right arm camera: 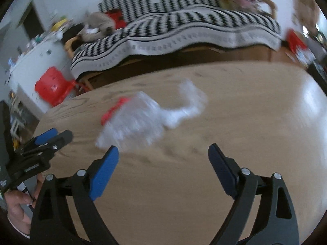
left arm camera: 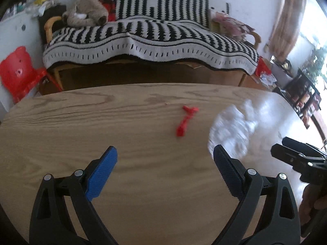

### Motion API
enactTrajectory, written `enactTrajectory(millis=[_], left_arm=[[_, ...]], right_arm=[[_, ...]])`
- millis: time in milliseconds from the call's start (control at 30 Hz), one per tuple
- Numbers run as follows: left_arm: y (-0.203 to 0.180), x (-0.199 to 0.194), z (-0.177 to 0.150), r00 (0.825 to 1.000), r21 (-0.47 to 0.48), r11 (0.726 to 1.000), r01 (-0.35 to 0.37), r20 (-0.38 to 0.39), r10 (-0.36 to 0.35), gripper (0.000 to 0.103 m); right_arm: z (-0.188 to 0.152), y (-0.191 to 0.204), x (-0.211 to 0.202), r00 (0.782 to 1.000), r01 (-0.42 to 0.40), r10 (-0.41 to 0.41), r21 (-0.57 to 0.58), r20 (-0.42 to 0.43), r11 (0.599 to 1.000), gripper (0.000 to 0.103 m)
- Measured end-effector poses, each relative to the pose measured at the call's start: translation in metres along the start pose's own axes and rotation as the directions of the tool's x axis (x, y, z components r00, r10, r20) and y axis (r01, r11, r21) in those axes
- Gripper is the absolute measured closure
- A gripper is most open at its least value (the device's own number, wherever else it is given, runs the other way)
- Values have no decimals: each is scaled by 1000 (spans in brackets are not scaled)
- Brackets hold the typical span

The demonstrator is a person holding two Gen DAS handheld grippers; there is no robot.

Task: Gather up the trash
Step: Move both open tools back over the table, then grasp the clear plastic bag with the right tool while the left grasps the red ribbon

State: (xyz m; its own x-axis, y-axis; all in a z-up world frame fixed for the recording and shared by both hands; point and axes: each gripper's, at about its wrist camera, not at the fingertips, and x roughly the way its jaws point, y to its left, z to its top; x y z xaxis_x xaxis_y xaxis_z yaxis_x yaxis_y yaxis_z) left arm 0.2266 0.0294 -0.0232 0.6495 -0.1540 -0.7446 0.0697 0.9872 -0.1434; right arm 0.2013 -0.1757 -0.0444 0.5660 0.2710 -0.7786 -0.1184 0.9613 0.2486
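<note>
On the wooden table (left arm camera: 61, 126) lie a small red scrap (left arm camera: 185, 120) and, to its right, a crumpled clear plastic bag (left arm camera: 233, 130). My left gripper (left arm camera: 165, 153) is open above the table, short of both pieces, its right finger close to the bag's near edge. In the right wrist view the plastic bag (right arm camera: 147, 120) is blurred and partly hides the red scrap (right arm camera: 114, 110). My right gripper (right arm camera: 163, 151) is open, nothing between its fingers; its left fingertip sits just in front of the bag. Each gripper shows at the other view's edge.
Beyond the table (right arm camera: 245, 106) stands a sofa under a black-and-white striped blanket (left arm camera: 147, 38), with a plush toy (left arm camera: 87, 12) on it. A red plastic chair (left arm camera: 18, 71) stands at the left. A hand (right arm camera: 18, 210) grips the left tool's handle.
</note>
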Motion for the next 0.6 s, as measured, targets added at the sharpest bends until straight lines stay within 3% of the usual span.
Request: enactTrajectory(millis=[167, 367, 467, 533, 600], left_arm=[[3, 37, 18, 1000, 45, 999, 10, -10, -9, 11], [-9, 62, 34, 1000, 68, 997, 22, -5, -22, 11], [-16, 77, 36, 1000, 80, 997, 19, -20, -17, 11], [-20, 84, 35, 999, 67, 997, 35, -28, -33, 12], [-26, 87, 34, 999, 82, 996, 26, -32, -23, 19]], right_arm=[[27, 14, 53, 999, 14, -18, -101, -42, 995, 17], [34, 8, 96, 994, 20, -37, -164, -100, 986, 19], [30, 8, 97, 995, 59, -77, -240, -64, 969, 41], [29, 5, 94, 996, 44, -60, -244, -62, 969, 68], [29, -1, 90, 997, 31, -48, -232, -68, 972, 84]])
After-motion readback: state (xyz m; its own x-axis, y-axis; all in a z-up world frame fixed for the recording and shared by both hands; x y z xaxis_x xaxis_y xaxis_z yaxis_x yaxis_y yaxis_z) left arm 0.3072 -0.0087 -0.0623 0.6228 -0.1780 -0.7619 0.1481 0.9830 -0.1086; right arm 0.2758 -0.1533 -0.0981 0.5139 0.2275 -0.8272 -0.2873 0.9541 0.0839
